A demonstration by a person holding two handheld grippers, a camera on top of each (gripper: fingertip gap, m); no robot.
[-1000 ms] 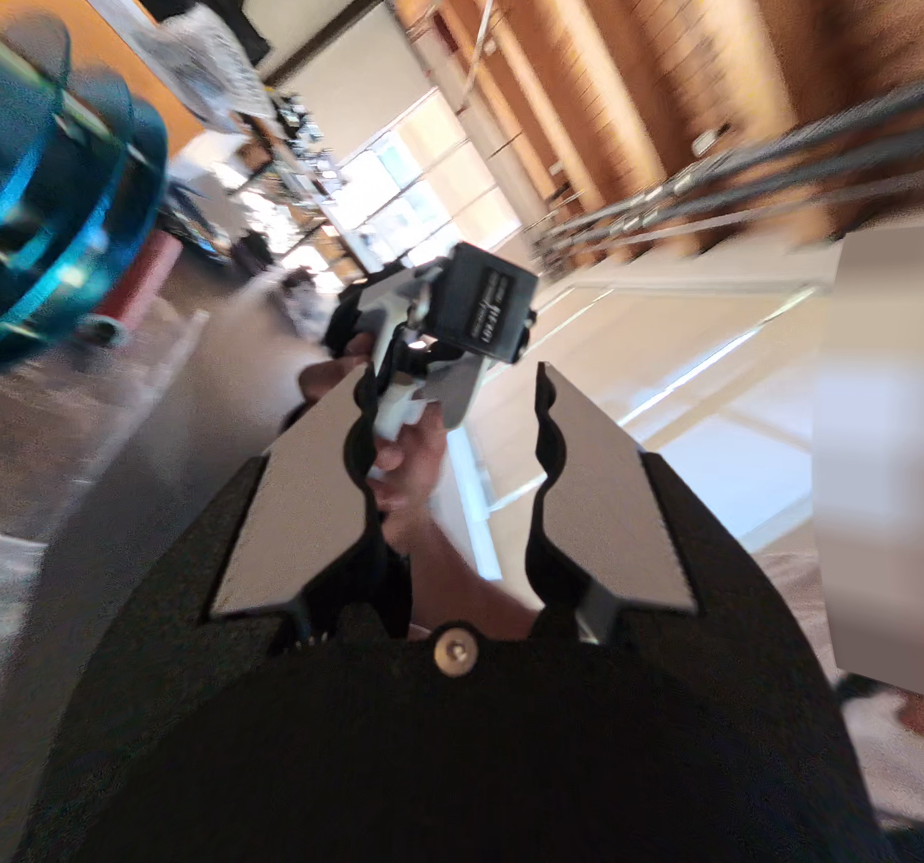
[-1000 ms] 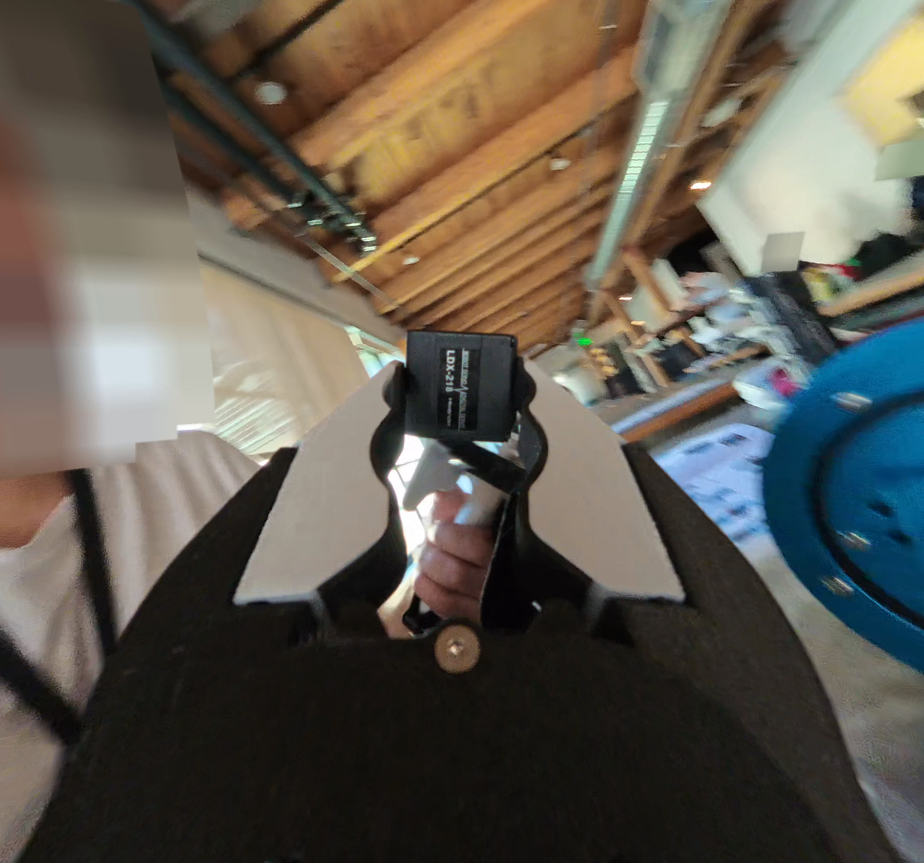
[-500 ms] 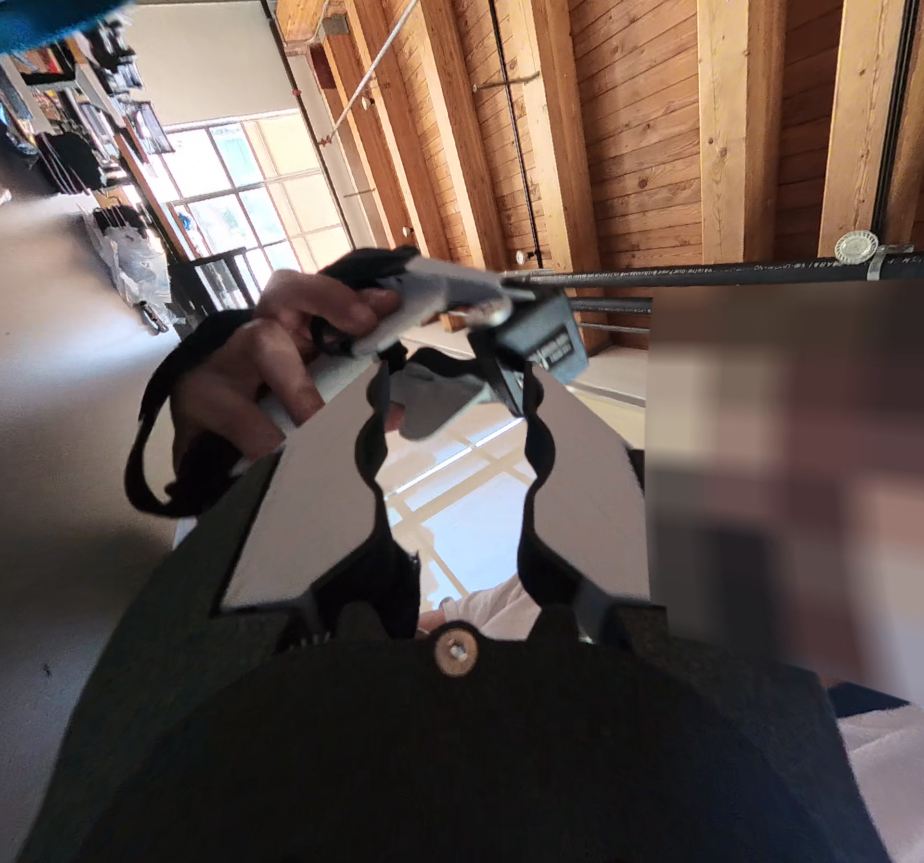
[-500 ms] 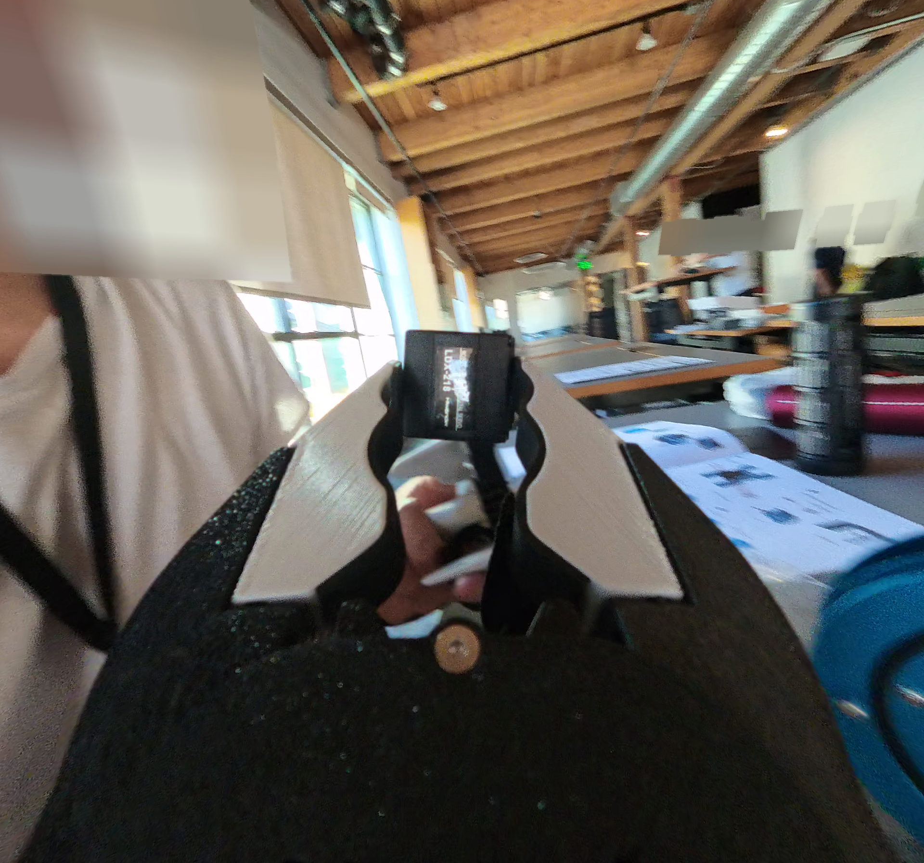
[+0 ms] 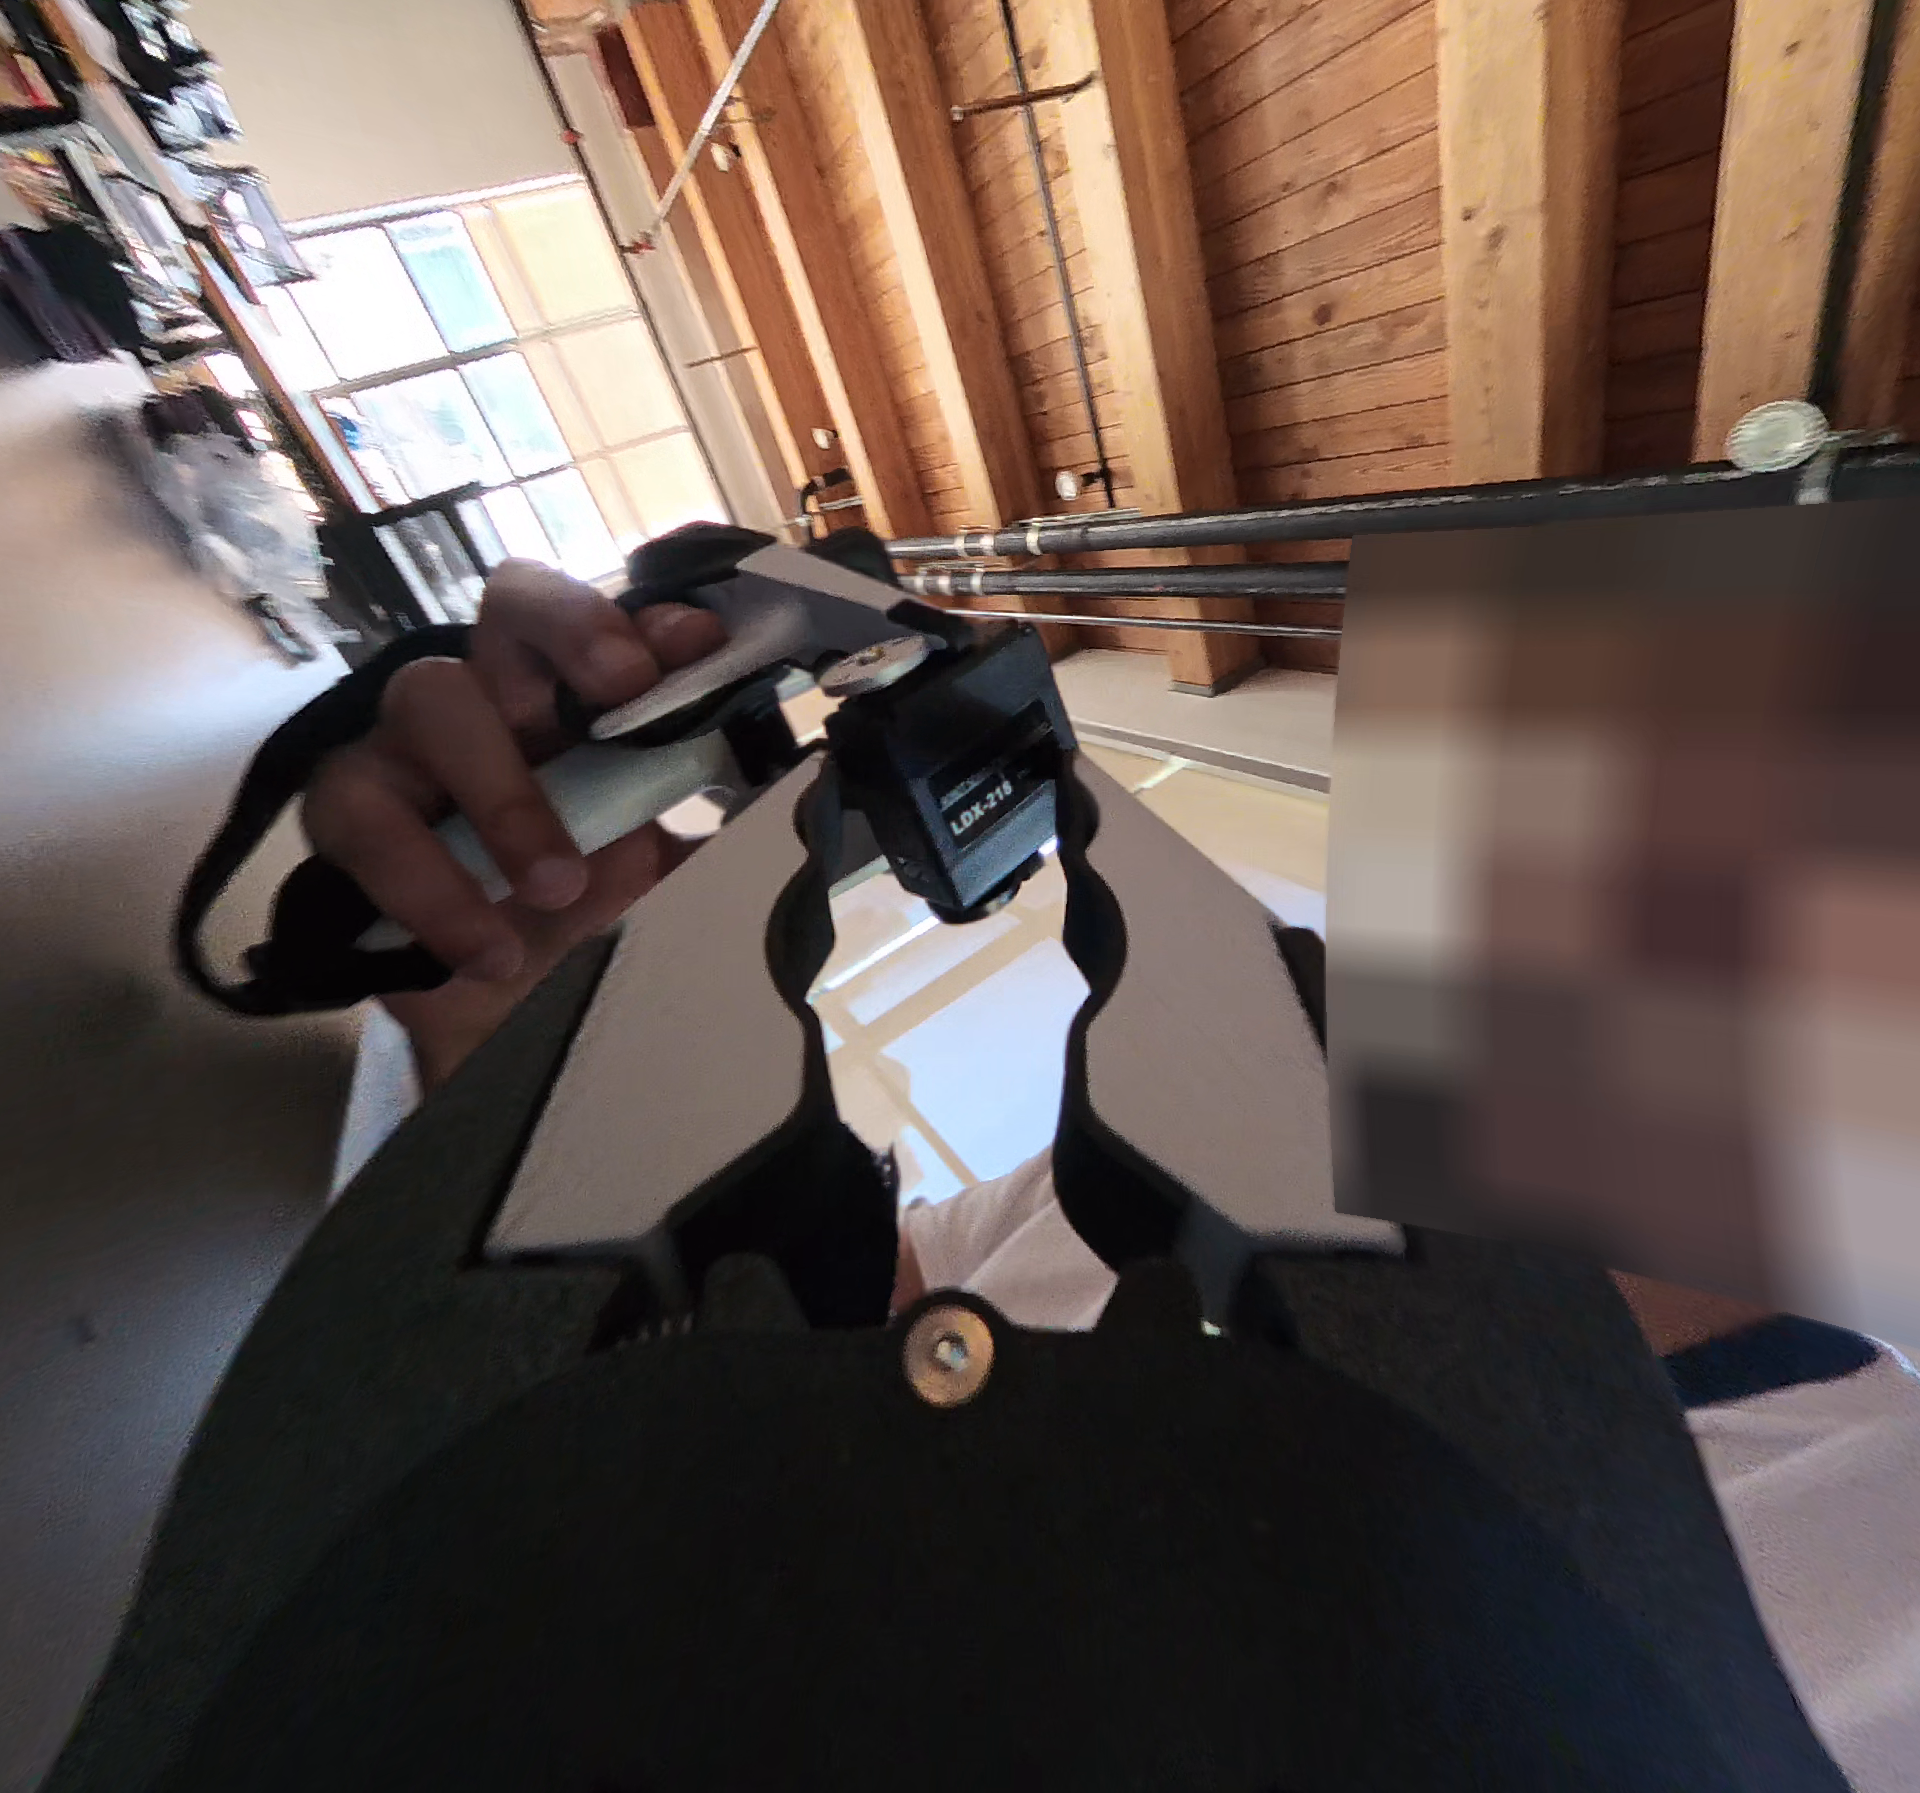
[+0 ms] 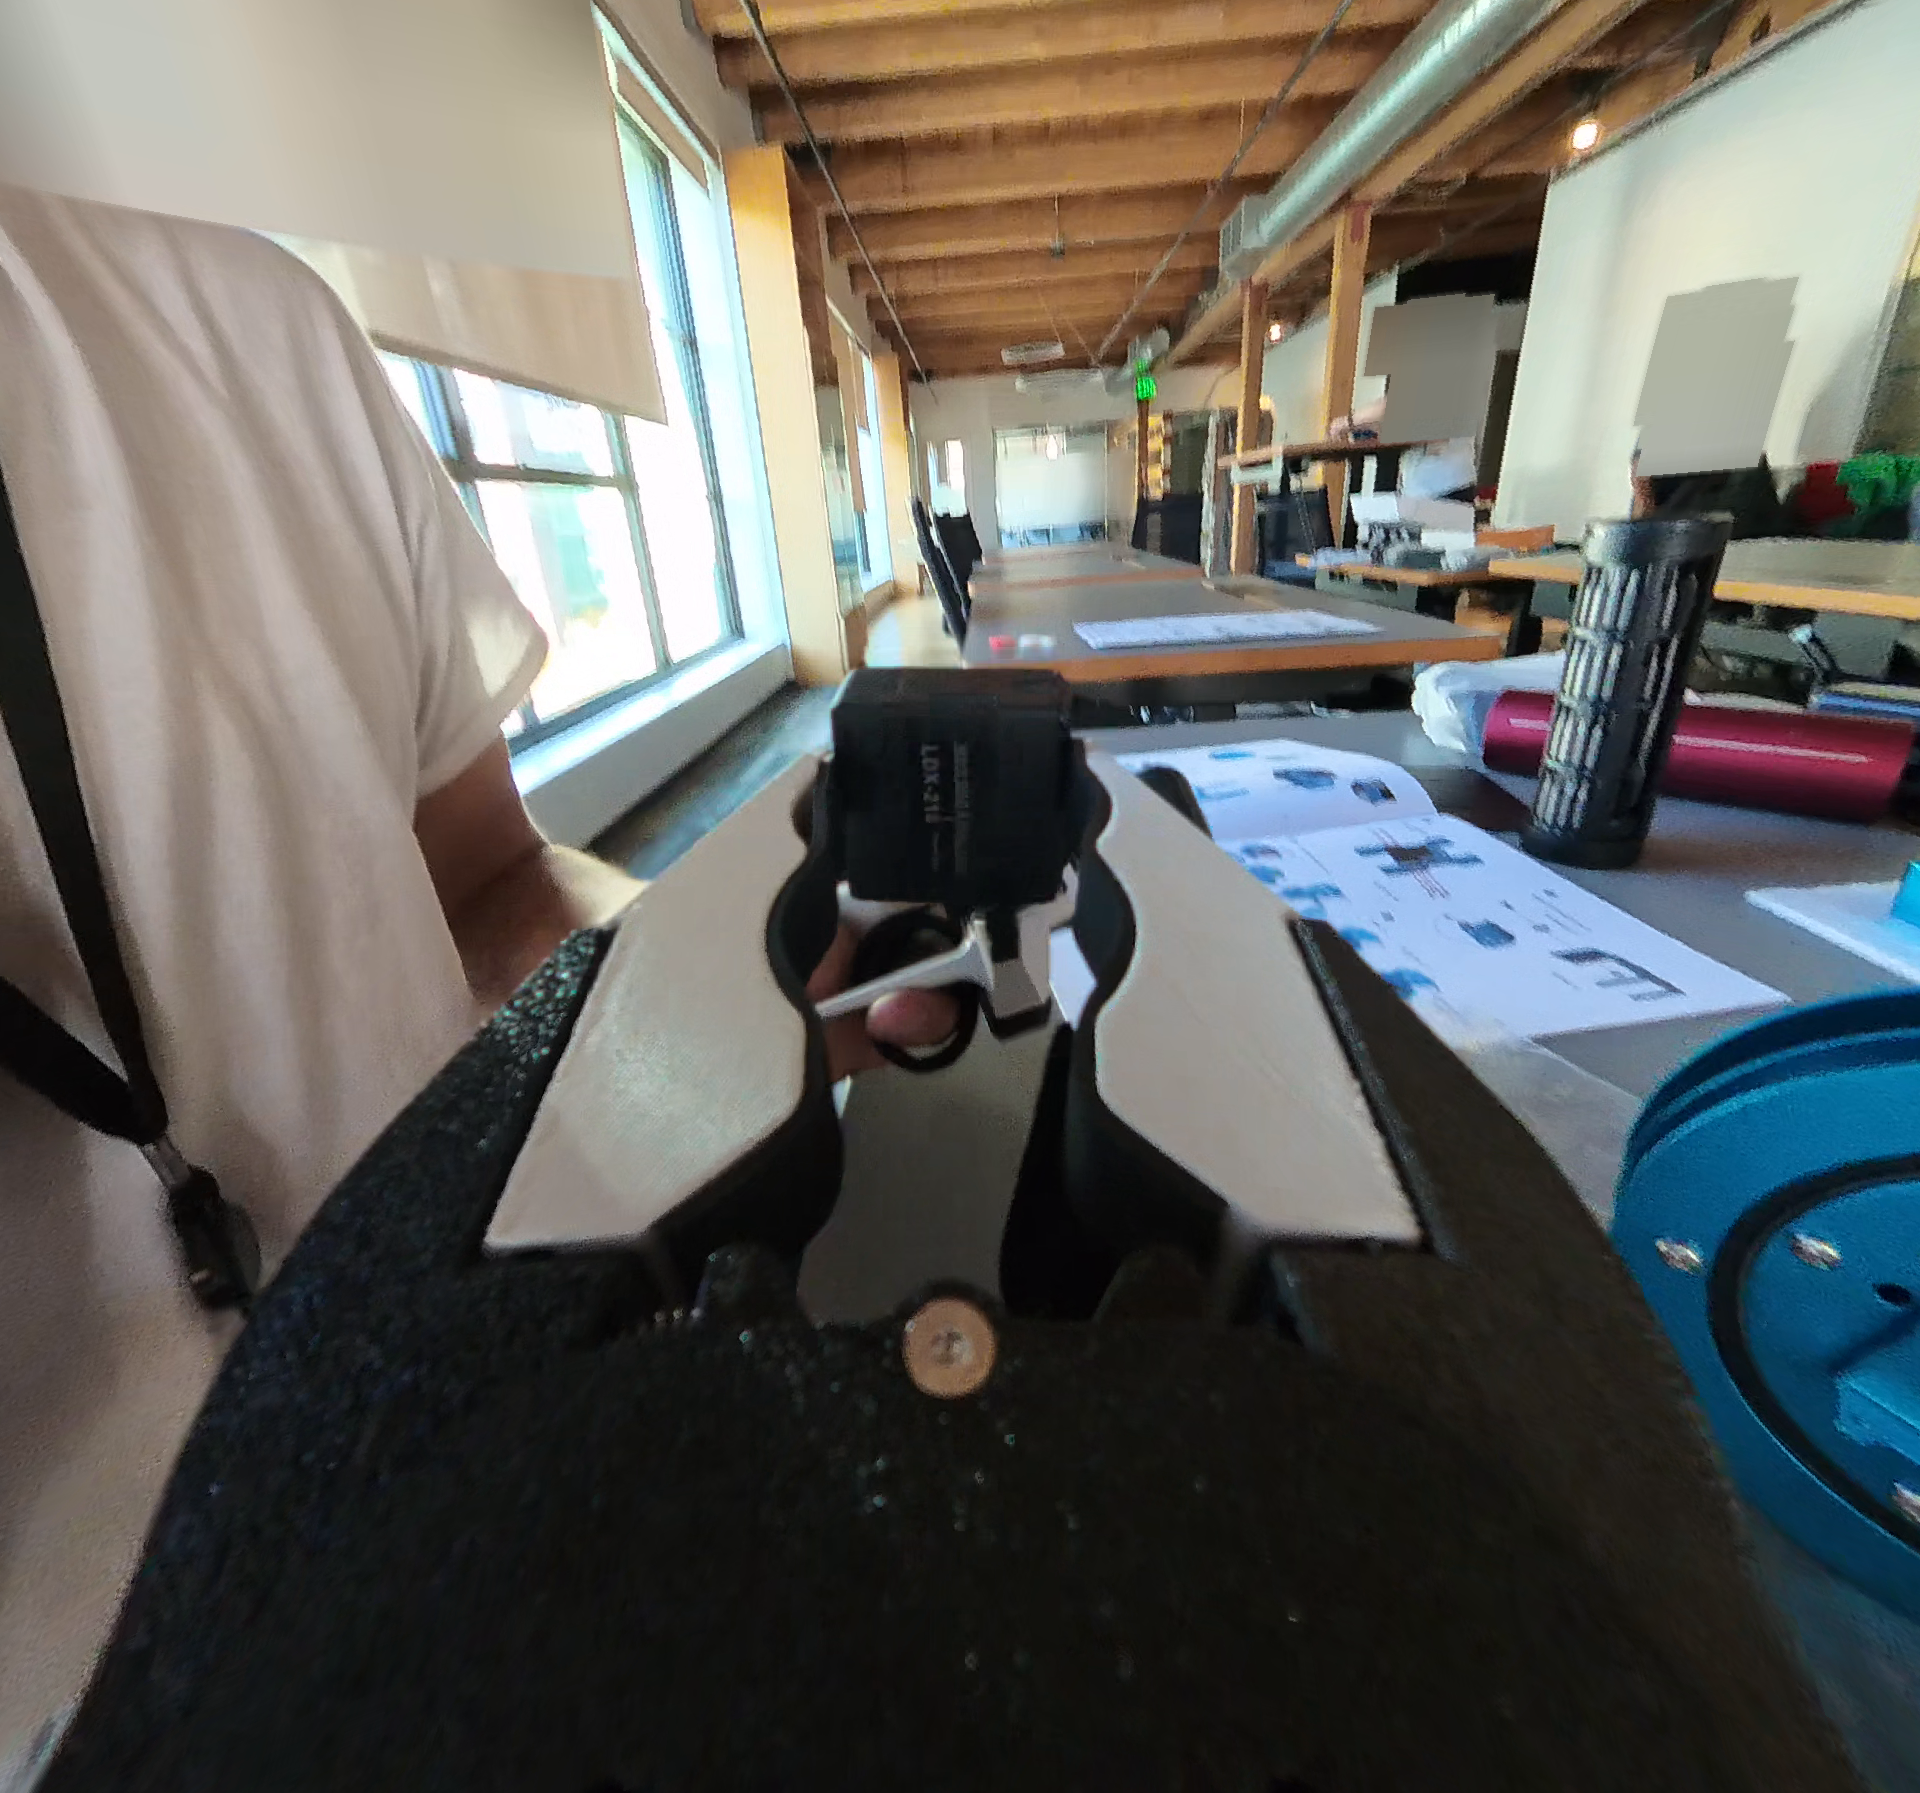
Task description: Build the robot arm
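A small black servo block sits between the fingertips of my right gripper, which is shut on it and holds it in the air over a grey table. In the left wrist view the same block lies between the tips of my left gripper, whose jaws have closed in on both of its sides. A hand grips the right gripper's white handle to the left of the block. Part of the left gripper and a finger show behind the block.
A person in a white shirt stands close on the left. On the table lie printed sheets, a black mesh cylinder, a red tube and a blue round disc. The left view looks up at a wooden ceiling and black pipes. Both grippers' tips are close together, under 4 cm apart.
Both views swung round and steadied. The right gripper kept its hold on the black block. The left jaws narrowed, and the block came from ahead of them to between their tips.
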